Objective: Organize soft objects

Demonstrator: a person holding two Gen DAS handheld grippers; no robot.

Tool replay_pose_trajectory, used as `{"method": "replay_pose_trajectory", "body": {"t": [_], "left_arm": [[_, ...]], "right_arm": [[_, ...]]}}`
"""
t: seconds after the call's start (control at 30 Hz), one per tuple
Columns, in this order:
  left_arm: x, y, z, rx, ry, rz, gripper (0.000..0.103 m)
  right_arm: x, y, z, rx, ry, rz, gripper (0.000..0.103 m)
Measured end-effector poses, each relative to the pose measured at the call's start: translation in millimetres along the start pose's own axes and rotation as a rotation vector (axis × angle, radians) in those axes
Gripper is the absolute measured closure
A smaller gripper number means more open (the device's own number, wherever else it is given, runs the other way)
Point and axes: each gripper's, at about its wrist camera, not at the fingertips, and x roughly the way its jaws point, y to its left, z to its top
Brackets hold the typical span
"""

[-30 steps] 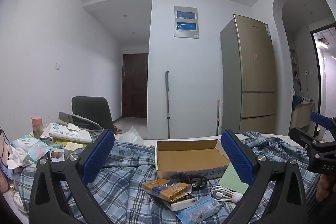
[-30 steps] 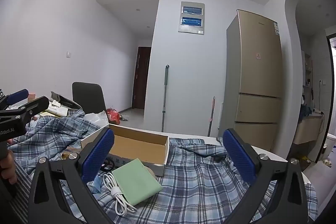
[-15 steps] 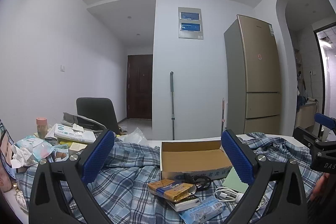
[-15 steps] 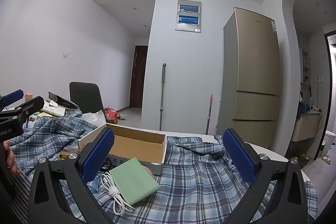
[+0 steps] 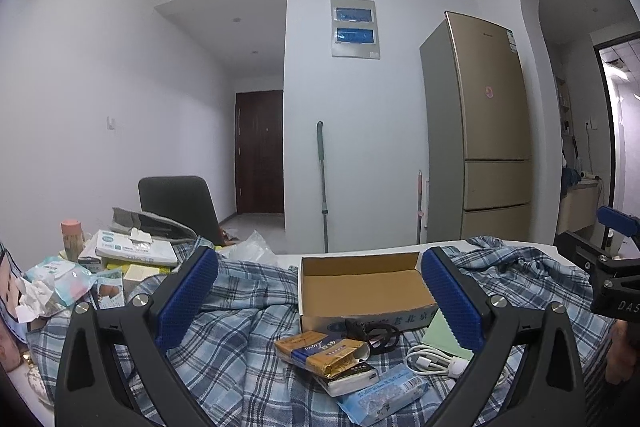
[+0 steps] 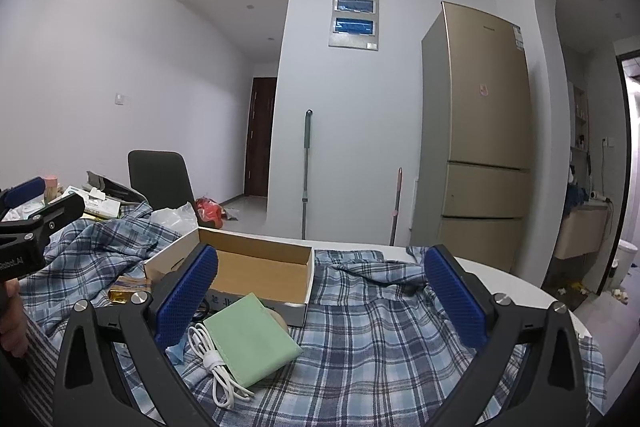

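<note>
Both claws are spread wide with nothing between their blue pads. The left claw (image 5: 320, 301) hangs over the middle of the worktop (image 6: 508, 277); the right claw (image 6: 320, 297) hangs over its right part.

A blue plaid shirt (image 6: 380, 339) lies rumpled across the worktop, under nearly everything else. On it sits an open cardboard box (image 5: 362, 287), its brown inside bare.

In the left wrist view, at 6 o'clock from the box lie a gold packet (image 5: 320, 349), touching a dark tangled cord (image 5: 374, 333), and a pale blue tissue pack (image 5: 382, 393). At 5 o'clock lie a coiled white cable (image 5: 434, 361) and a folded green cloth (image 6: 252, 341), the cable just beside the cloth.

At 9 o'clock, snack wrappers and a wet-wipe pack (image 5: 132, 249) are piled together.
</note>
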Motion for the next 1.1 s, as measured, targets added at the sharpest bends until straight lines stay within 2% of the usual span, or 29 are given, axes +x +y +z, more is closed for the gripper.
{"method": "replay_pose_trajectory", "body": {"t": [0.4, 0.5, 0.7, 1.1], "left_arm": [[-2, 5, -1, -0.021, -0.009, -0.005, 0.000], [-3, 7, -1, -0.029, -0.010, -0.028, 0.000], [-3, 4, -1, -0.008, -0.011, -0.014, 0.000], [-2, 14, -1, -0.054, -0.004, -0.008, 0.000]], "right_arm": [[-2, 2, 1, -0.007, -0.010, -0.005, 0.000], [-2, 3, 1, -0.008, -0.008, -0.005, 0.000], [-1, 2, 1, -0.005, -0.011, -0.005, 0.000], [9, 4, 0, -0.020, 0.040, -0.006, 0.000]]}}
